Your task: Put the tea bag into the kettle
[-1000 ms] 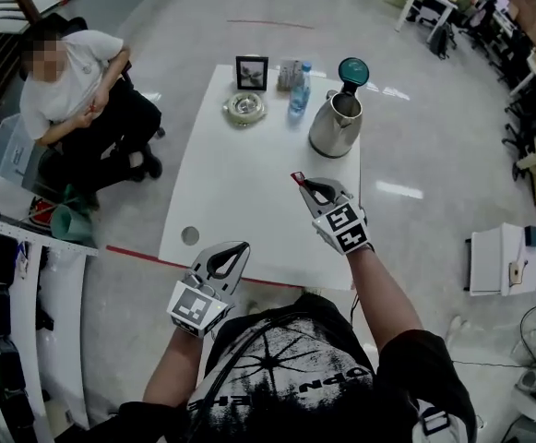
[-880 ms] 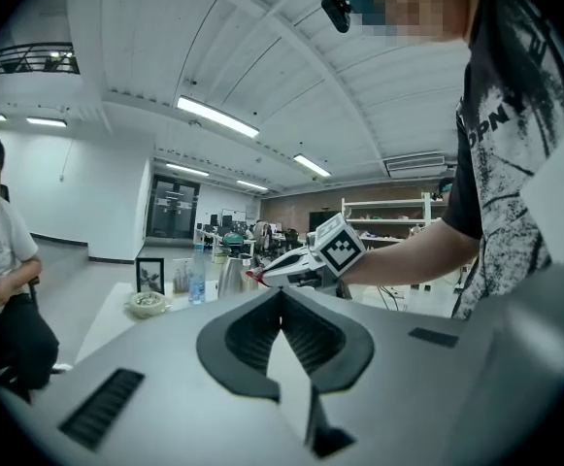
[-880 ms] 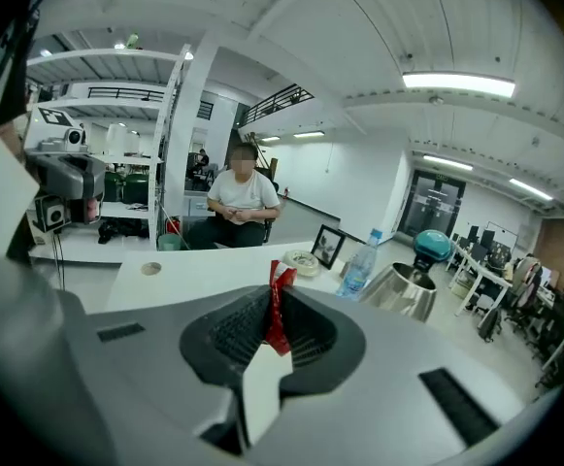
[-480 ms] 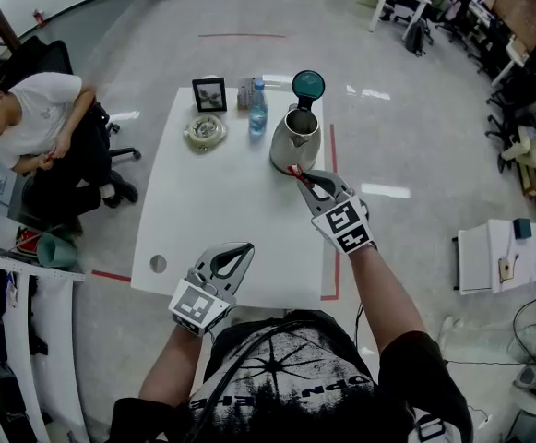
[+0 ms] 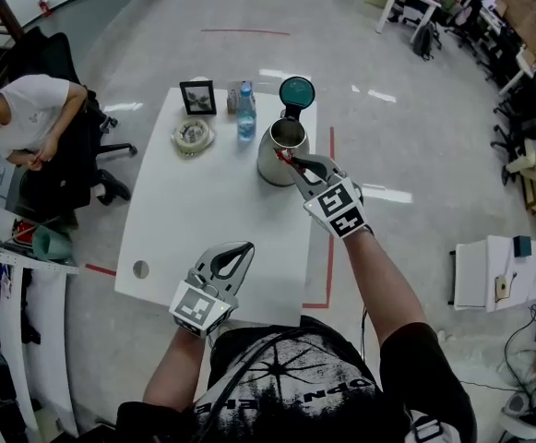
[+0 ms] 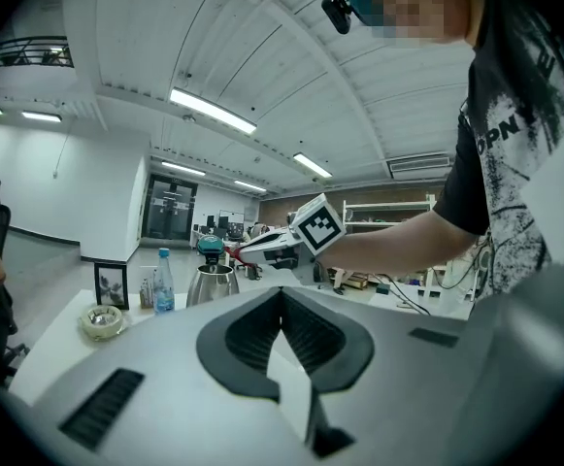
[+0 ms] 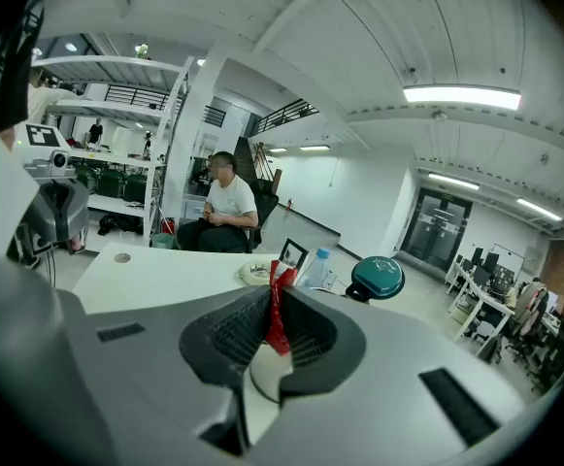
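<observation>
Red tea bag [image 7: 279, 311] is pinched in the right gripper's [image 5: 294, 161] narrowed jaws at the steel kettle's [image 5: 268, 164] rim; the left gripper's [image 5: 238, 248] jaws are closed, empty.

The white worktop [image 5: 203, 220] stands on a grey shiny floor [image 5: 415, 137]. At the far end of the worktop a steel kettle [image 5: 275, 155] stands near the right edge, and its teal lid [image 5: 296, 91] is open. Just left of it stands a clear bottle [image 5: 245, 114] with a blue cap. A black picture frame [image 5: 197, 97] stands upright near the far left corner. In front of the frame lies a round roll [image 5: 192, 136], perhaps tape. Near the front left corner the worktop has a round hole [image 5: 140, 269].
</observation>
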A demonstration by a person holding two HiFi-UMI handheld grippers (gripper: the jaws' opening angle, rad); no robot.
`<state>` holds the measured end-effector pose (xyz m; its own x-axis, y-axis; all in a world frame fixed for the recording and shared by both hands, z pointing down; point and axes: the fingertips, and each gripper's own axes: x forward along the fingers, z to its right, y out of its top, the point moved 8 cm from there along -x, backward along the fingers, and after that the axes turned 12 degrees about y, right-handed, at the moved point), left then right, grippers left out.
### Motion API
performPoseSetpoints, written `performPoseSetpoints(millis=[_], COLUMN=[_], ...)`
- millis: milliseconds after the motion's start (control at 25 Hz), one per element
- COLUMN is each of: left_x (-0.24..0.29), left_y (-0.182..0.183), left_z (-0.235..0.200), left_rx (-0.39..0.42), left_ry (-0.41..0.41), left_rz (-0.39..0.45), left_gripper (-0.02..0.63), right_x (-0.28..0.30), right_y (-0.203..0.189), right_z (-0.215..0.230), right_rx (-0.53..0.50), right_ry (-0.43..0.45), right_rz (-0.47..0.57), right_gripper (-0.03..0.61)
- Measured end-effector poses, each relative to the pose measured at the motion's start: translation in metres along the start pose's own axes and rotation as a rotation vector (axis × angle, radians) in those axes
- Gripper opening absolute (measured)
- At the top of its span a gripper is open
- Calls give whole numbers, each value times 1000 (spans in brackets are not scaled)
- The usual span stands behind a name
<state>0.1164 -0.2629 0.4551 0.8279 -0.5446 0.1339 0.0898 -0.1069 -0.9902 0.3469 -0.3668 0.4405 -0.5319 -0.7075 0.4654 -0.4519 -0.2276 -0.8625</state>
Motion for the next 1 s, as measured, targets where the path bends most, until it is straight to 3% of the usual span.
performPoseSetpoints(millis=[320,1000], left_x=[22,30], left_y=[2,-3], left_z=[8,4], left_rx=[-20,-23], left_ry=[93,167], left_rz=[-31,-58], left_gripper=[8,8], right_x=[16,64], right_y=[-12,-21], right_z=[43,94], right_rx=[-15,15], right_ry=[40,68], right_rz=[-12,-64], right_gripper=[40,40])
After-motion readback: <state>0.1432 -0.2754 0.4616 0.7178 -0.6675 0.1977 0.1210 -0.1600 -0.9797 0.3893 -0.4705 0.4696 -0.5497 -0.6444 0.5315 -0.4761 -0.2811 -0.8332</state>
